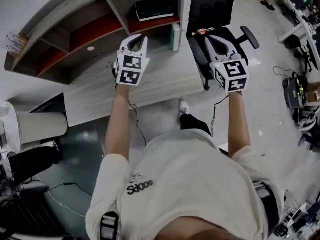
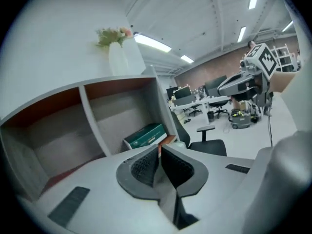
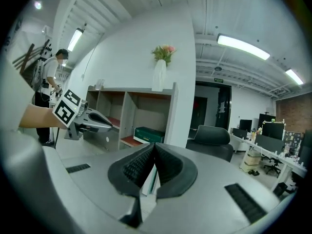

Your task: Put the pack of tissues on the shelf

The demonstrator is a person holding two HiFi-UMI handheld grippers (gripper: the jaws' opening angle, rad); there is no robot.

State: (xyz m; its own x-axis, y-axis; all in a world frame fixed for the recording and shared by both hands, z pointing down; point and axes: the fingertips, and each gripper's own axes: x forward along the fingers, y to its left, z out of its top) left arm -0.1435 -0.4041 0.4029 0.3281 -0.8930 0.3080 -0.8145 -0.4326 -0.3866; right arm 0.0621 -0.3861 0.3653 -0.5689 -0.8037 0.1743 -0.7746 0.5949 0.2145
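The pack of tissues (image 1: 155, 9), a green and white box, lies on the red board of the shelf's (image 1: 80, 14) right compartment; it also shows in the left gripper view (image 2: 145, 135) and the right gripper view (image 3: 149, 134). My left gripper (image 1: 140, 38) hangs over the grey desk in front of that compartment, its jaws shut with nothing between them (image 2: 160, 150). My right gripper (image 1: 207, 35) is held to the right, over the black chair, apart from the shelf. Its jaws meet at the tips and hold nothing (image 3: 154, 147).
A black office chair (image 1: 215, 4) stands right of the shelf's end wall. A white vase with flowers (image 3: 161, 72) sits on top of the shelf. A slim green and white box (image 1: 176, 36) stands on the desk (image 1: 100, 84) by the shelf wall. Desks and chairs fill the room behind.
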